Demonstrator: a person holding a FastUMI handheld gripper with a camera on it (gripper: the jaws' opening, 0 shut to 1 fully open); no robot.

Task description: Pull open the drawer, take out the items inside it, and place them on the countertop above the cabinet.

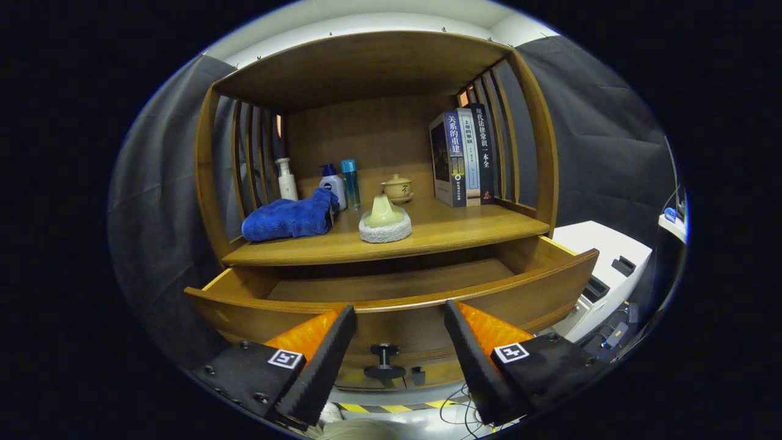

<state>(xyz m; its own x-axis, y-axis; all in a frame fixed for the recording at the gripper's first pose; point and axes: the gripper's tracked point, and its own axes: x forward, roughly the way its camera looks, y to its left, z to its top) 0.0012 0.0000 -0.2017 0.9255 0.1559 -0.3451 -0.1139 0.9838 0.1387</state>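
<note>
drawer (391,287) pulled out, apparently empty though its floor is partly hidden; gripper (400,351) fingers spread wide, holding nothing, straddling the drawer knob (384,360); blue towel (288,219) and scrub sponge (385,221) on countertop (464,229).

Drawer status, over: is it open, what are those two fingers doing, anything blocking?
Gripper open, empty, fingers either side of the knob. Drawer pulled out, visible floor bare. Blue towel and scrubber on countertop. Nothing blocking.
</note>
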